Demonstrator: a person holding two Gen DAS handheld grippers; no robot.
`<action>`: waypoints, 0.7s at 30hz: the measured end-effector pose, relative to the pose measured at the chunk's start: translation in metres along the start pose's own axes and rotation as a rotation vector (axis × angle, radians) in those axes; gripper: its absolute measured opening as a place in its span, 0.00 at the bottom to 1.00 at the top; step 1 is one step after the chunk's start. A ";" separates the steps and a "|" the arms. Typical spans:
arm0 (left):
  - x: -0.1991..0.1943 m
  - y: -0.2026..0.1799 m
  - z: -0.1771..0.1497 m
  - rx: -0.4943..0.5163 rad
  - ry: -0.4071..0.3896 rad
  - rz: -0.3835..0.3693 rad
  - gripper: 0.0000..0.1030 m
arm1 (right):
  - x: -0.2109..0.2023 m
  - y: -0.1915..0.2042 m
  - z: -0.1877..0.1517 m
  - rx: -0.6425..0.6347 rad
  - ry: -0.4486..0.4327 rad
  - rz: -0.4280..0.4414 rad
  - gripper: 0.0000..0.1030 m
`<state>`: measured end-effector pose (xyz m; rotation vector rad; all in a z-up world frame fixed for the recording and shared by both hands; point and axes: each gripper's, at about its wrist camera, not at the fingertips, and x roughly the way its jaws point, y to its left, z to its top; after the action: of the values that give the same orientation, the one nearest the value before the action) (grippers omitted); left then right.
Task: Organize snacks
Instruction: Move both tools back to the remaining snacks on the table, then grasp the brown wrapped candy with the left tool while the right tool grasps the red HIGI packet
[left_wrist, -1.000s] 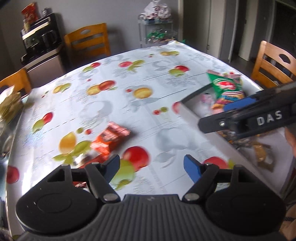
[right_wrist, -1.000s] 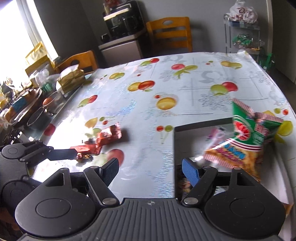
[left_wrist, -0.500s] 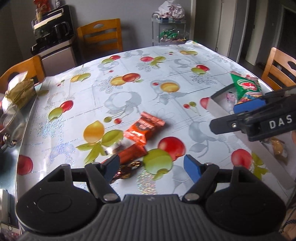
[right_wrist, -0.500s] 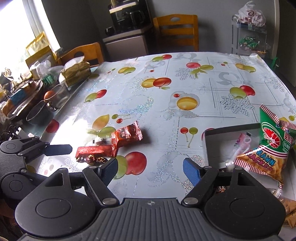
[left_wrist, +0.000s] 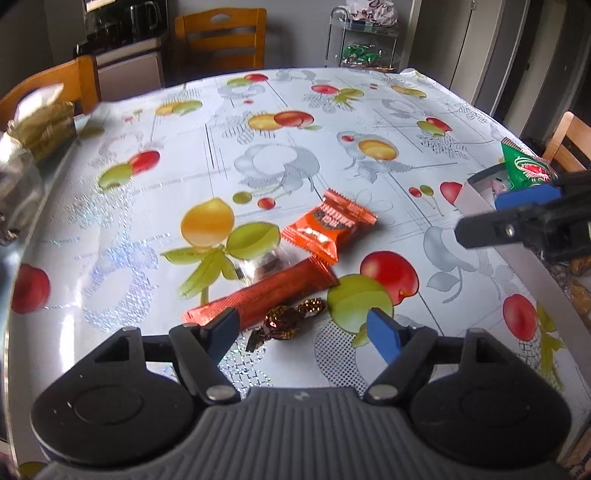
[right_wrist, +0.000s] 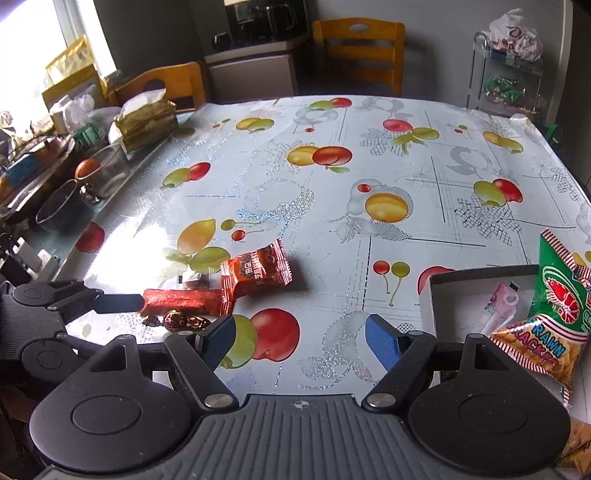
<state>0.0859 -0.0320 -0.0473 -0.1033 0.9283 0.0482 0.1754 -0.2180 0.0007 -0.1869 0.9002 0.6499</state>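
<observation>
A fruit-patterned cloth (right_wrist: 332, 206) covers the bench. Wooden chairs (right_wrist: 356, 55) stand around it, and a coffee machine (right_wrist: 266, 16) sits on a grey cabinet (right_wrist: 251, 77) behind. A wire rack (right_wrist: 508, 77) holds bags, and bowls (right_wrist: 57, 206) crowd the left edge.

Orange packet (left_wrist: 330, 229), red bar (left_wrist: 266, 295), foil candy (left_wrist: 286, 323) clustered on tablecloth; prawn-cracker bag (right_wrist: 554, 314) in box (right_wrist: 461, 291).

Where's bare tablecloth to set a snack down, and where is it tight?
Free: the far half of the table, and the strip between the orange packet and the white box. Crowded: the left edge by the bowl, and around the red bar and foil candy.
</observation>
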 end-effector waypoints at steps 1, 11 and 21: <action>0.003 0.001 -0.001 -0.003 0.006 -0.009 0.74 | 0.003 0.001 0.003 -0.003 0.004 -0.005 0.75; 0.024 0.004 -0.002 0.004 0.043 -0.081 0.74 | 0.038 0.015 0.027 -0.032 0.038 -0.009 0.77; 0.028 0.006 -0.001 0.026 0.027 -0.100 0.66 | 0.070 0.022 0.036 -0.048 0.075 0.002 0.77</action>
<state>0.1016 -0.0265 -0.0710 -0.1266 0.9495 -0.0585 0.2181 -0.1546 -0.0291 -0.2549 0.9575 0.6701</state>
